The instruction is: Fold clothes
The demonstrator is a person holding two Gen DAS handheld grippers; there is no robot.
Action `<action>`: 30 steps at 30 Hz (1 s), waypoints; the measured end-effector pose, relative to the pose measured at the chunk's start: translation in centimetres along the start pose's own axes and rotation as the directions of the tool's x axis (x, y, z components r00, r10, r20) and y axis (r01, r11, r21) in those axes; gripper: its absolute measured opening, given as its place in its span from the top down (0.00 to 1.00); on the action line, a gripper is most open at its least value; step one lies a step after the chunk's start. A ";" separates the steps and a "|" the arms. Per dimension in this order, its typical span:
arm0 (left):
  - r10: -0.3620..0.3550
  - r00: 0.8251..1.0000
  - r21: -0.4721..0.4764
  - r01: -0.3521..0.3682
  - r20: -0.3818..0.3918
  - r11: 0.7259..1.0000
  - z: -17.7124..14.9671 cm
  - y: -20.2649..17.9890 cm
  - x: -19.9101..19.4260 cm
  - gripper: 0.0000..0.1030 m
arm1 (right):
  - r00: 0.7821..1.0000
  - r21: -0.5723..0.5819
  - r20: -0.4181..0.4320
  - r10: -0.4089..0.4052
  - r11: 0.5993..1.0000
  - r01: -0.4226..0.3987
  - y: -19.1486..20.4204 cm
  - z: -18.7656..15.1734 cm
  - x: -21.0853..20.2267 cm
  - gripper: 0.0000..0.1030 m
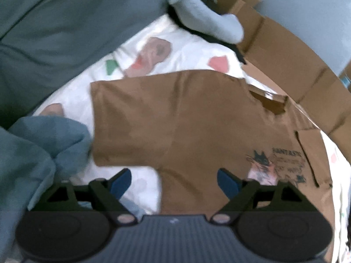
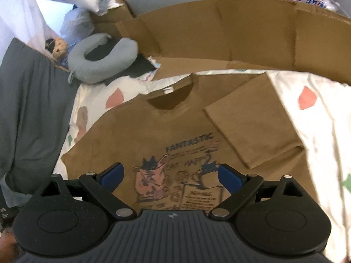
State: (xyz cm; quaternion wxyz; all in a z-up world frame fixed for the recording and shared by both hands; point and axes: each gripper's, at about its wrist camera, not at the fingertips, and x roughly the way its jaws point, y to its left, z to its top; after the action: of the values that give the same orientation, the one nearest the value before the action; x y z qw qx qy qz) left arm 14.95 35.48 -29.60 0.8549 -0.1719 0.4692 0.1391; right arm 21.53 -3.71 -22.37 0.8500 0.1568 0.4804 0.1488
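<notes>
A brown T-shirt (image 1: 197,118) (image 2: 136,131) with a cat print lies front up on a white patterned sheet (image 1: 175,50) (image 2: 318,127). Its left sleeve (image 1: 131,118) is spread flat. Its right sleeve (image 2: 252,127) is folded inward over the chest. My left gripper (image 1: 174,182) hovers open over the shirt's left side below the sleeve, holding nothing. My right gripper (image 2: 171,177) hangs open above the chest print (image 2: 182,175), also with nothing between its blue pads.
A cardboard wall (image 2: 219,32) (image 1: 285,54) curves behind the shirt's collar. A grey neck pillow (image 2: 103,61) (image 1: 208,19) lies at the far corner near a small doll (image 2: 56,47). Dark grey-green bedding (image 1: 65,26) (image 2: 28,109) borders the sheet; a blue-grey garment (image 1: 54,140) sits near the left sleeve.
</notes>
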 end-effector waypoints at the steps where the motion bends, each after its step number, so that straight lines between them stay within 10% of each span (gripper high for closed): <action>1: 0.014 1.000 -0.004 -0.014 0.008 1.000 0.0 0.4 0.1 0.19 | 1.000 -0.006 -0.004 0.008 1.000 -0.008 0.4 -0.3 0.5 0.07; 7: 0.050 0.998 -0.015 -0.049 0.044 0.999 -0.3 2.6 0.9 0.23 | 0.996 0.008 -0.007 0.093 0.996 -0.093 2.3 -2.5 4.6 0.07; 19: 0.123 0.989 -0.111 -0.114 0.079 0.987 -0.8 6.6 3.9 0.63 | 0.992 -0.166 -0.044 0.119 0.978 -0.124 6.1 -7.2 9.6 0.07; 30: 0.121 0.991 -0.286 -0.102 0.049 0.953 -2.3 9.1 7.3 0.63 | 0.990 -0.168 -0.063 0.127 0.976 -0.136 6.3 -8.7 10.9 0.08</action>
State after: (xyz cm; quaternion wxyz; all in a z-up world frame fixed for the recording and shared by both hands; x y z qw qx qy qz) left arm 13.38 43.30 -38.41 0.8275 -0.2608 0.4250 0.2583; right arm 18.82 7.52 -32.44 0.8358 0.1103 0.4763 0.2496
